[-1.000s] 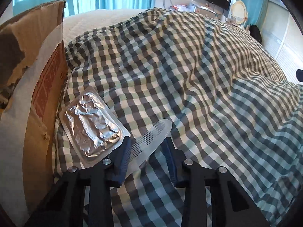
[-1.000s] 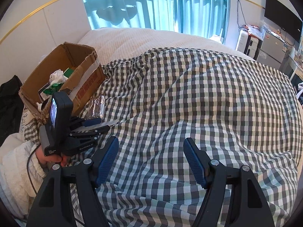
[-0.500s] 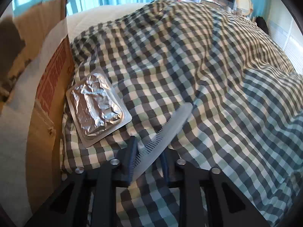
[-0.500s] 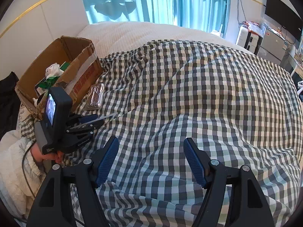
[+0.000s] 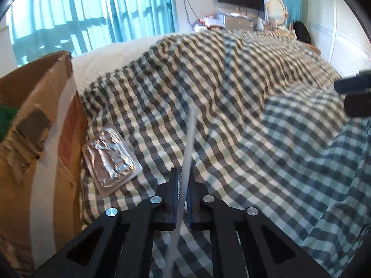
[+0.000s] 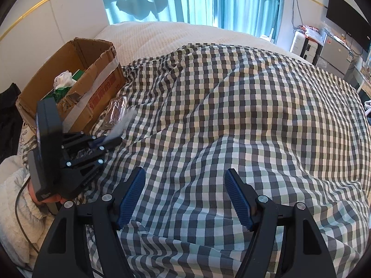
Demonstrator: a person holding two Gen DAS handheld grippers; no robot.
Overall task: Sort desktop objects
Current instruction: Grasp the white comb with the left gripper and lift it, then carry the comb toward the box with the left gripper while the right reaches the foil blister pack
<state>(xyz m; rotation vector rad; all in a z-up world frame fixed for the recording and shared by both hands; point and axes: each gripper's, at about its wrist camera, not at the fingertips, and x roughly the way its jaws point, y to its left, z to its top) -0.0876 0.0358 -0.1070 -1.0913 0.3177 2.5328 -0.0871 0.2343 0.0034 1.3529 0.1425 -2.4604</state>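
My left gripper [image 5: 183, 180] is shut on a pale translucent comb [image 5: 189, 143], which stands edge-on between the pads and sticks out forward above the checked blanket [image 5: 231, 115]. In the right wrist view the same comb [image 6: 124, 122] is blurred, lifted off the bed by the left gripper [image 6: 111, 140]. A silver foil blister pack [image 5: 109, 159] lies flat on the blanket beside the cardboard box [image 5: 46, 139], left of the comb. My right gripper [image 6: 184, 197] hovers open over bare blanket, nothing between its fingers.
The open cardboard box [image 6: 69, 88] holds crumpled white and green items. A foil pack [image 6: 116, 112] rests against its side. A hand and white sleeve [image 6: 20, 197] hold the left gripper. Curtains, a television and shelves stand beyond the bed.
The left jaws went from open around the comb to shut on it. The comb rose off the blanket and turned edge-on. The right gripper stayed put.
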